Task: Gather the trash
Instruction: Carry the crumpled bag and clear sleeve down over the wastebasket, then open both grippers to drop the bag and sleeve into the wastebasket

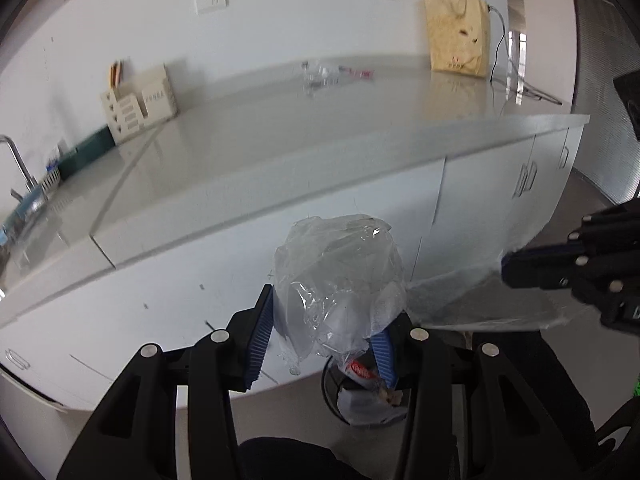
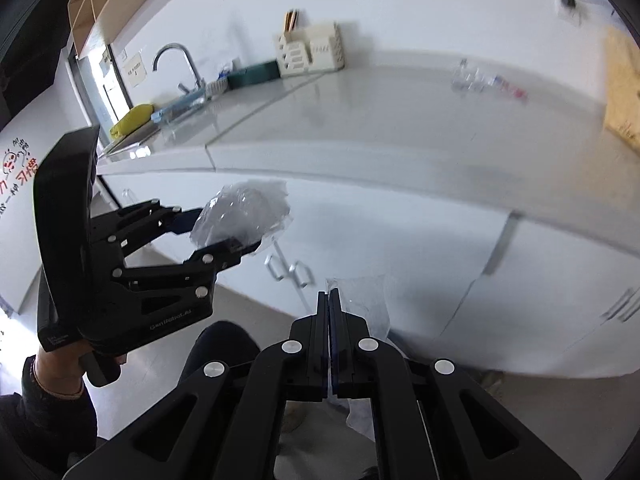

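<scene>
Much here is smeared or cut off: the clear litter far back on the countertop is a blur in both views, and the waste bin on the floor shows only in part in the left wrist view, hidden behind the left gripper and its load. A red-and-white wrapper lies inside the bin; the rest of its contents cannot be made out.

The left gripper is clamped on a crumpled clear plastic bag, its blue pads pressing the lower part from either side. The bag's long axis runs roughly upright in that view, the bulk billowing toward 12 o'clock past the fingertips — a ragged tail hangs toward 6 o'clock, just above the bin's mouth.

At 3 o'clock in the same view the right gripper pinches a flat sheet of clear film, which stretches sideways toward the bag. In the right wrist view the right gripper's pads are pressed together, and the film rises beside them toward 1 o'clock, faint against the white cabinet doors. The left gripper and its bag sit at 9 o'clock there.
</scene>
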The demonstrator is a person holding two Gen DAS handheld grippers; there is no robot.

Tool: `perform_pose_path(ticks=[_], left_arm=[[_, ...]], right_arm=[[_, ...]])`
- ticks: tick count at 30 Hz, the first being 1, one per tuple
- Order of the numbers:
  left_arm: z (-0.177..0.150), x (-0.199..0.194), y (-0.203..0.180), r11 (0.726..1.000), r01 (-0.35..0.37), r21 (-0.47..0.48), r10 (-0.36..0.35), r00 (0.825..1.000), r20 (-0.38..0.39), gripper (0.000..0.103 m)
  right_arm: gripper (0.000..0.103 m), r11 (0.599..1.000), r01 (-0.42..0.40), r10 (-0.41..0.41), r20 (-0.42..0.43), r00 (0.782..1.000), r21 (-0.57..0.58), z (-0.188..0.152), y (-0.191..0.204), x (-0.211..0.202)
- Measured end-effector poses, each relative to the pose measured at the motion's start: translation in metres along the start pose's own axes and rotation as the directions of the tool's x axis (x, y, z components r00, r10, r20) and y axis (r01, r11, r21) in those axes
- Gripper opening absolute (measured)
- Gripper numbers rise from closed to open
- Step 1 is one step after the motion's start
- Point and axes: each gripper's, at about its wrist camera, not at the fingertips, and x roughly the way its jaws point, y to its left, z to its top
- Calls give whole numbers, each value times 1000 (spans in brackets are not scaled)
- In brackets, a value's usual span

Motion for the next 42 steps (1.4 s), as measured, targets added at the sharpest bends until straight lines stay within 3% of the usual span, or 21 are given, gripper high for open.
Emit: perform_pose_path(ticks=[5, 8, 11, 14, 17, 20, 21, 22, 24, 25, 28, 31, 34, 36, 37, 38, 39, 42], left_arm=[[-29, 56, 17, 999, 13, -32, -16, 992, -123, 45], [-50, 93, 25, 998, 29, -50, -38, 979, -199, 45], [-76, 136, 32, 995, 56, -87, -79, 955, -287, 45], [-105, 183, 37, 983, 97, -158, -152, 912, -381, 45], [-134, 232, 33, 963, 143, -228, -237, 855, -462, 45], [-153, 266, 27, 954, 156, -258, -269, 826, -496, 45], [-161, 281, 23, 950, 160, -267, -282, 804, -523, 45], [-167, 291, 20, 948, 175, -264, -282, 844, -456, 45], [-175, 315, 18, 938, 192, -288, -316, 815, -485, 45], [-178, 323, 18, 934, 207, -291, -325, 829, -454, 46], [-179, 341, 21, 935, 200, -293, -325, 814, -481, 54], [-180, 340, 15, 951, 182, -249, -286, 824, -490, 62], [-184, 340, 10, 953, 186, -238, -285, 817, -501, 68], [-187, 342, 7, 960, 174, -217, -265, 813, -519, 88], [-188, 343, 5, 966, 162, -202, -247, 814, -526, 94], [-190, 342, 5, 971, 149, -189, -229, 814, -533, 99], [-192, 339, 6, 973, 141, -182, -219, 813, -540, 99], [-195, 340, 7, 975, 129, -179, -208, 808, -551, 99]], right_arm=[[5, 997, -44, 50, -99, 994, 59, -16, -13, 69], [5, 995, -59, 71, -153, 986, 80, -24, -20, 105], [5, 993, -60, 80, -210, 974, 100, -35, -32, 148], [5, 989, -69, 101, -257, 961, 132, -50, -47, 184], [5, 980, -84, 136, -294, 946, 180, -65, -66, 218], [5, 966, -98, 171, -308, 936, 238, -79, -88, 244], [6, 964, -91, 168, -309, 936, 248, -79, -93, 251], [6, 962, -92, 173, -310, 935, 257, -81, -99, 258], [6, 959, -77, 166, -321, 932, 273, -88, -111, 273], [6, 959, -68, 161, -332, 929, 276, -88, -116, 280], [6, 965, -37, 132, -357, 925, 261, -91, -122, 293], [6, 966, -25, 124, -377, 918, 256, -95, -124, 298], [7, 965, -36, 138, -386, 912, 261, -98, -125, 298], [17, 971, -15, 110, -394, 913, 238, -98, -123, 298], [40, 972, -4, 99, -397, 913, 233, -98, -124, 297], [54, 972, 9, 87, -395, 915, 234, -99, -123, 299], [74, 970, 26, 70, -382, 922, 240, -99, -124, 296], [96, 968, 48, 51, -380, 924, 245, -96, -125, 292]])
